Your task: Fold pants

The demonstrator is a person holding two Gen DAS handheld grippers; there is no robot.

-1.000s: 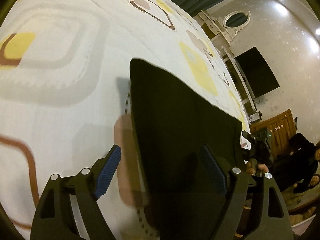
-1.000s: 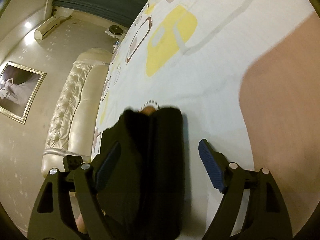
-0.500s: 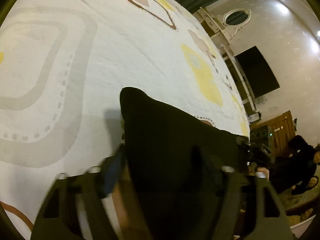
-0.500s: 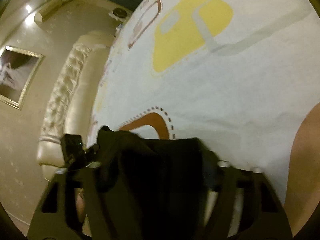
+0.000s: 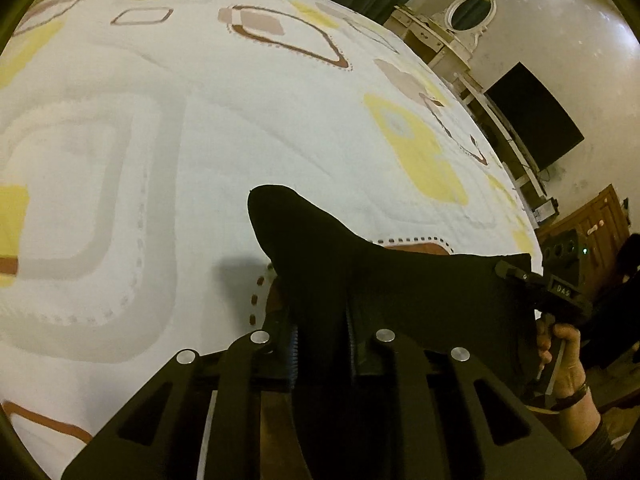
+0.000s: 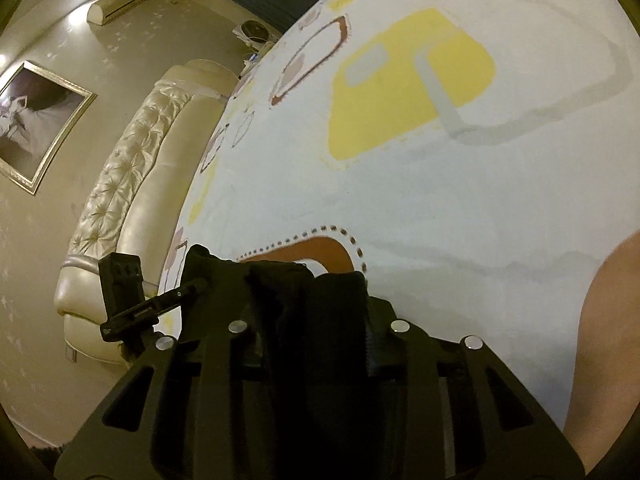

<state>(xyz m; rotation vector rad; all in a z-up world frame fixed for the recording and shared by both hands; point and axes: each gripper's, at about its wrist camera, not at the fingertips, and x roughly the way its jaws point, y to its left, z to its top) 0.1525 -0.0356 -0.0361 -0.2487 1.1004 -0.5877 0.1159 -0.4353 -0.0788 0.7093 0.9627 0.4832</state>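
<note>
Black pants (image 5: 320, 248) lie bunched on a white patterned bedcover (image 5: 200, 140), one edge raised and stretched between the two grippers. My left gripper (image 5: 322, 340) has its jaws closing, blue pads pressed on a fold of the dark cloth. The other gripper's body and a person's hand (image 5: 560, 344) show at the cloth's right end. In the right wrist view my right gripper (image 6: 314, 340) is closing too, pads squeezing a thick bunch of the pants (image 6: 280, 280). The left gripper's body (image 6: 124, 280) sits at the far left of that cloth.
A cream tufted headboard (image 6: 132, 184) borders the bed, with a framed picture (image 6: 36, 120) on the wall behind. Past the bed's other side stand a white dresser with a round mirror (image 5: 440, 40), a dark screen (image 5: 536, 120) and a wooden cabinet (image 5: 592, 220).
Both pairs of jaws went from wide open to closed on the pants. The cloth edge has bunched and risen off the bedcover as both hands shifted.
</note>
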